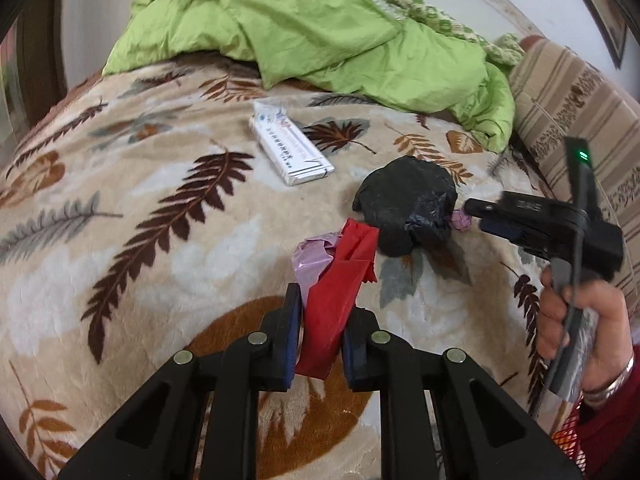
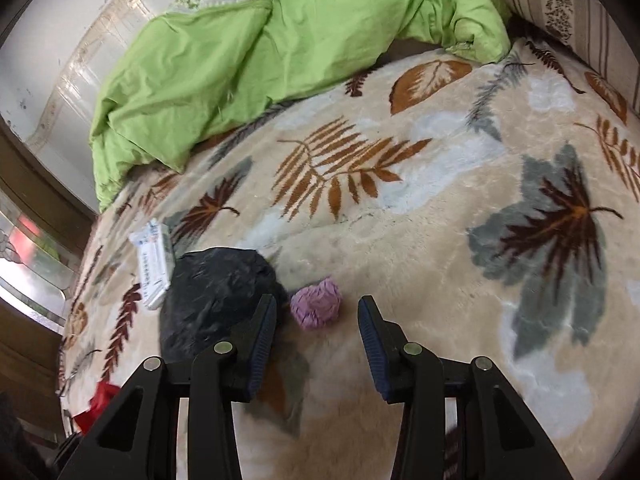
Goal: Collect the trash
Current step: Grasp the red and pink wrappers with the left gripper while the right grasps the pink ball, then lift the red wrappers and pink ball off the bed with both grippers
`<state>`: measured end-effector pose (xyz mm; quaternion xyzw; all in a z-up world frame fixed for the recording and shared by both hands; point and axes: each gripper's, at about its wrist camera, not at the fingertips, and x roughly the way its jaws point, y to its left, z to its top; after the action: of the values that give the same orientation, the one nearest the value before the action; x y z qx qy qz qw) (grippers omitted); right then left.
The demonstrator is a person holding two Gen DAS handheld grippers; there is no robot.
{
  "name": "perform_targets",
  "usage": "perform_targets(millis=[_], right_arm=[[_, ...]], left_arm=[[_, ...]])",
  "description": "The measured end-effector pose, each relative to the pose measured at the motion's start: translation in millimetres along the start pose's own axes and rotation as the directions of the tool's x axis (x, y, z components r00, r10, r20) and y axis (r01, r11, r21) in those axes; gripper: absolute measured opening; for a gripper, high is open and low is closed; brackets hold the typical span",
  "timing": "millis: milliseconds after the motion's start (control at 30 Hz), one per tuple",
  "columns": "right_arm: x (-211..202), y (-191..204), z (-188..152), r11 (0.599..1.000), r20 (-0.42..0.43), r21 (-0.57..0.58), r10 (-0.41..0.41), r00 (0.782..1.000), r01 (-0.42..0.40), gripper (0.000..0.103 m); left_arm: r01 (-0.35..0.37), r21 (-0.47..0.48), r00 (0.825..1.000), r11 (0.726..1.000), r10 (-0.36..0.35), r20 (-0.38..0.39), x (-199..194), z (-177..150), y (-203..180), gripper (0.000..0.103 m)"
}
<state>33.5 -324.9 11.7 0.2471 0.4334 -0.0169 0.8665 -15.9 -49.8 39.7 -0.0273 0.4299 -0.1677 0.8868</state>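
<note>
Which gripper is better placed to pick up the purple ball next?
Right. The right gripper is open with the purple ball just ahead of its fingertips; the left gripper is already shut on the red bag.

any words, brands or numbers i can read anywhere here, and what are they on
White box on the leaf-print blanket: rows of printed characters and a red mark, too small and blurred to read.
Right hand-held gripper: faint raised marking on its black body, not legible.
Red plastic, black bag, purple paper ball, green quilt: no text visible.
</note>
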Motion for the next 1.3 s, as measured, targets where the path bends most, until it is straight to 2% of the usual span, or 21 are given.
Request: perform_targets(millis=[167,367,533,733,867,1067,1233,1300], right_arm=[[19,2,-2,1.000,-0.026,-0.004,-0.014,1.000,0.014,0.033],[14,4,-7,0.999,0.020,-0.022,-0.029,0.999,0.030,0.029],[-22,10,-25,0.998,0.073,-0.046,-0.036,0.997,0.039,0.029],[-83,34,-68,0.995,0.117,-0.101,0.007,0.993,0.005,0.029],[-116,49,-97,0.989,0.155,-0.150,0.022,0.988,0.002,0.029],[-142,65,-129,0.981,0.188,-0.194,0.046,0.981,-0.009,0.029],[-144,71,-152,0.978,0.179,-0.208,0.051,0.982,-0.013,0.029],[-153,76,-158,0.971,0.222,-0.238,0.051,0.974,0.003,0.029]], left_arm=[[0.005,0.010,1.000,1.000,-0.005,-0.008,10,-1,0,0.017],[-0.013,0.021,1.000,1.000,0.012,0.020,6,-2,1,0.017],[-0.031,0.038,0.998,0.999,0.029,0.062,-5,-4,-2,0.017],[-0.047,0.043,0.994,0.998,0.042,0.099,-29,-14,-9,0.017],[-0.059,0.048,0.992,0.997,0.053,0.112,-49,-32,-12,0.017],[-0.121,0.055,0.981,0.991,0.111,0.160,-81,-58,-15,0.017],[-0.174,0.063,0.967,0.983,0.158,0.199,-92,-64,-16,0.017],[-0.182,0.059,0.963,0.981,0.166,0.211,-93,-64,-15,0.017]])
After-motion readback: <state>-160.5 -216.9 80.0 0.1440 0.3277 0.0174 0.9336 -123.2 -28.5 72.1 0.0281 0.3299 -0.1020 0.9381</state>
